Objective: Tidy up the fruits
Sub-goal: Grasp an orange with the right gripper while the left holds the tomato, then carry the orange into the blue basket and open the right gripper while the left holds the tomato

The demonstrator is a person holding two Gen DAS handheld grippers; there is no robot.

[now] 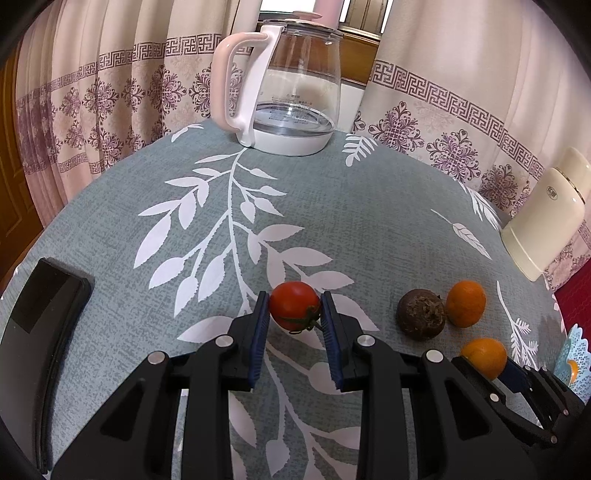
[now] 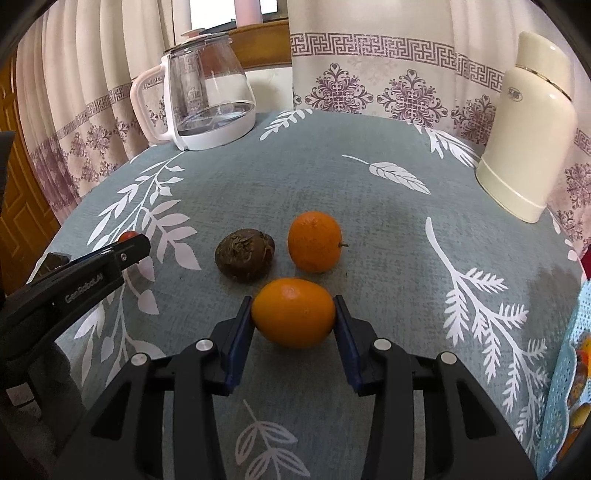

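- The tabletop (image 2: pixel 332 177), covered by a grey-green cloth printed with white leaves, is seen carrying everything.
- A clear glass kettle with a pink handle (image 1: pixel 295 85) and a cream cylindrical flask (image 2: pixel 528 125) are stood at the far edge.
- The left tongs (image 1: pixel 294 308) are closed on a small red tomato with a green stalk (image 1: pixel 293 304).
- The right tongs (image 2: pixel 293 314) are closed on a smooth orange citrus fruit (image 2: pixel 293 314).
- A second orange (image 2: pixel 314 242) and a brown wrinkled round fruit (image 2: pixel 245 254) are left just beyond, near each other.

My table (image 2: pixel 332 177) wore a grey-green leaf-print cloth. Behind it hung cream curtains (image 1: pixel 461 74) with purple borders. Daylight showed through the window (image 2: pixel 212 13).
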